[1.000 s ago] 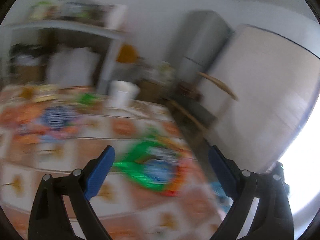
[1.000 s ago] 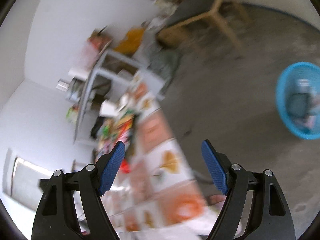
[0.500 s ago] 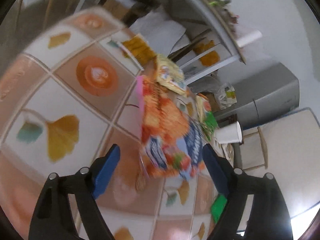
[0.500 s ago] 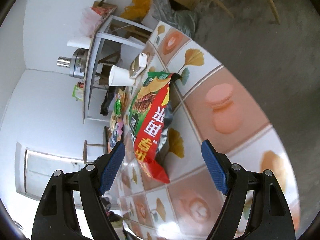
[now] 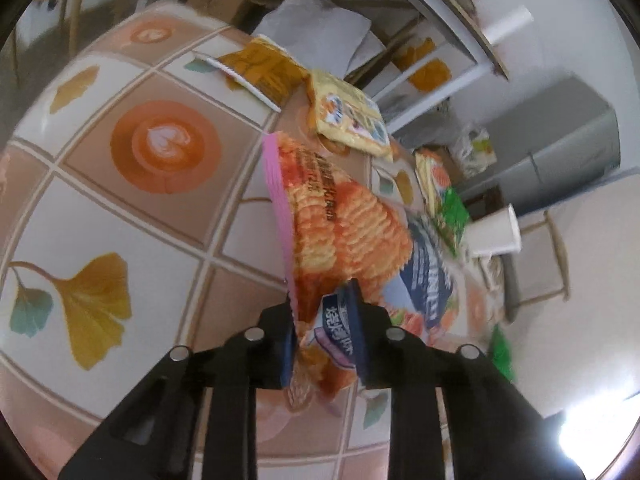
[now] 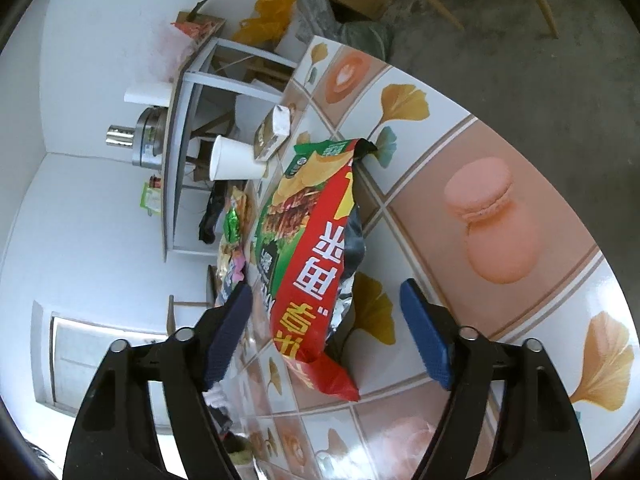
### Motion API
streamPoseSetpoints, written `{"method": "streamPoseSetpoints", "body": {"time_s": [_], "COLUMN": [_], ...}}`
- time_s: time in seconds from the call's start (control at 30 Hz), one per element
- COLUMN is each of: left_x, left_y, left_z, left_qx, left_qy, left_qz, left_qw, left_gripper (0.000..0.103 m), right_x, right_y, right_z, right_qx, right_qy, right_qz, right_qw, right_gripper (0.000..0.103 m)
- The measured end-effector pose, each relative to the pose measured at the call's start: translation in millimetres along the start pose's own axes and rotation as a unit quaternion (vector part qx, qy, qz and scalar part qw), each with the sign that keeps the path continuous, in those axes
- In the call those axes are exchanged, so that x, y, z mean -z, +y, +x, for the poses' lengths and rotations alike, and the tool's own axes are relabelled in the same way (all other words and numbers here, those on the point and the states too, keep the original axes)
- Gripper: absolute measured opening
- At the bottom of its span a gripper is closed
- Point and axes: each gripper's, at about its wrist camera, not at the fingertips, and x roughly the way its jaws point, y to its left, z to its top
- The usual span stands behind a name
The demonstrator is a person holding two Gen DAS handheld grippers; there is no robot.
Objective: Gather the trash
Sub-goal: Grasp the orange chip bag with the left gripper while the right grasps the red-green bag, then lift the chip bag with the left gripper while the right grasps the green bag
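Note:
An orange snack bag with a pink edge lies on the patterned tablecloth. My left gripper is at its near end, jaws closing, and both blue pads pinch the crumpled corner. In the right wrist view a red and green chip bag lies along the tablecloth. My right gripper straddles its near end, jaws closing. The bag sits between the pads, with gaps on both sides.
Beyond the orange bag lie a yellow packet, a brown-yellow packet and a green wrapper. A paper cup and a small box stand past the chip bag. A white shelf borders the table; concrete floor lies behind.
My left gripper swung down to the table and its jaws closed onto the orange bag. My right gripper came down over the red chip bag and its jaws narrowed a little.

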Motion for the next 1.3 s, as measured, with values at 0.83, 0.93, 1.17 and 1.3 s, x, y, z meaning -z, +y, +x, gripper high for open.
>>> {"method": "streamPoseSetpoints", "body": {"time_s": [0.83, 0.93, 1.17, 1.3], "left_x": [139, 149, 160, 162], "left_y": [-12, -10, -6, -3], "left_z": [-62, -64, -67, -72], "left_qx": [0.014, 0.020, 0.032, 0.036], "left_qy": [-0.012, -0.014, -0.019, -0.024], "left_qz": [0.008, -0.005, -0.024, -0.031], "left_qw": [0.9998, 0.9997, 0.9990, 0.9986], "left_gripper": [0.012, 0.012, 0.012, 0.012], "right_x": [16, 16, 14, 15], "right_y": [5, 4, 14, 22], "right_z": [19, 23, 31, 33], "right_qx": [0.002, 0.004, 0.023, 0.030], "right_qy": [0.031, 0.027, 0.012, 0.007], "right_qz": [0.015, 0.025, 0.022, 0.003], "right_qw": [0.999, 0.999, 0.999, 1.000], "right_gripper": [0.046, 0.042, 0.032, 0.024]}}
